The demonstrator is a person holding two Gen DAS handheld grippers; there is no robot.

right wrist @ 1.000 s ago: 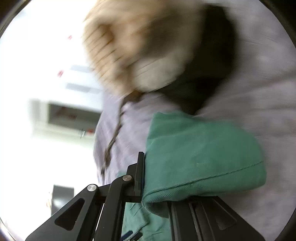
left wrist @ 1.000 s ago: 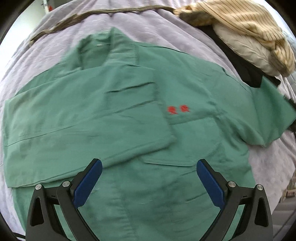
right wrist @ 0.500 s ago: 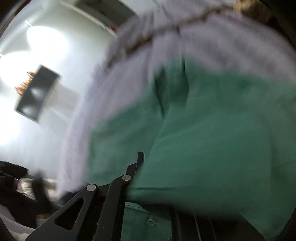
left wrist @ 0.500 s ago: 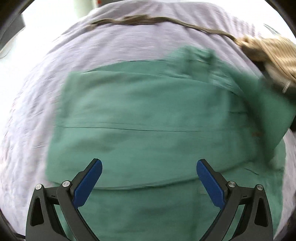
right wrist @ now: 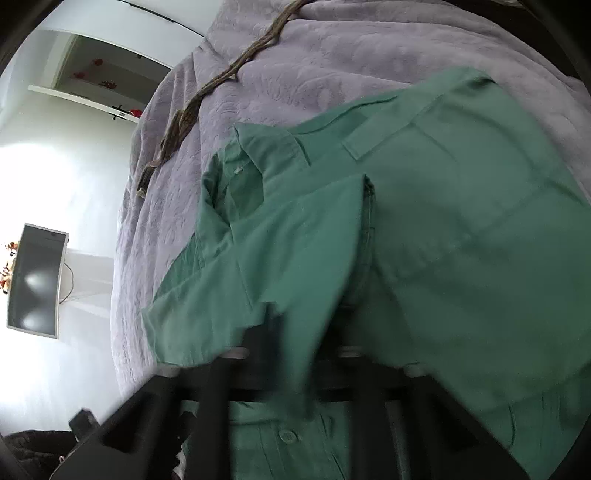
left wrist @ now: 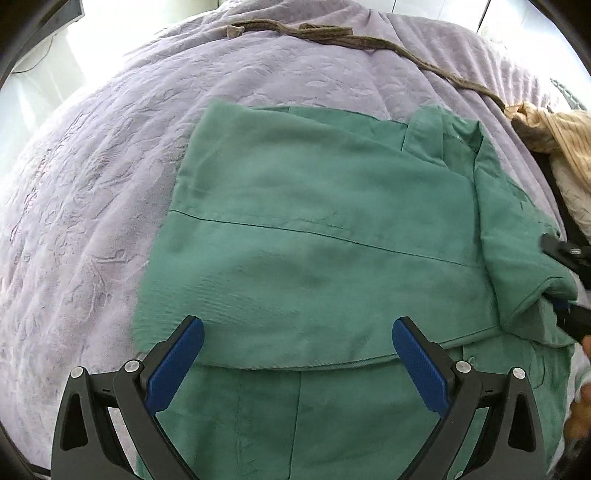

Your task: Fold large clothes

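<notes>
A green shirt [left wrist: 314, 240] lies on the bed with one side folded flat across its body and its collar [left wrist: 443, 136] at the far right. My left gripper [left wrist: 297, 354] hovers open above the shirt's near part, nothing between its blue pads [left wrist: 173, 365]. My right gripper [left wrist: 554, 277] sits at the right edge with the other sleeve bunched between its jaws, which are closing. In the right wrist view that sleeve [right wrist: 295, 258] drapes over the right gripper [right wrist: 306, 332] and hides its fingertips. The collar [right wrist: 258, 155] lies beyond.
A lilac quilted bedspread [left wrist: 92, 221] covers the bed. A brown strap [left wrist: 332, 35] runs along its far side. Striped beige clothing [left wrist: 554, 133] is piled at the far right. A hand [left wrist: 580, 410] shows at the right edge. A monitor [right wrist: 35, 280] hangs beyond the bed.
Both grippers swept sideways across the bed. The right one carried the sleeve from beside the clothes pile over onto the shirt's body, and the red emblem is now covered.
</notes>
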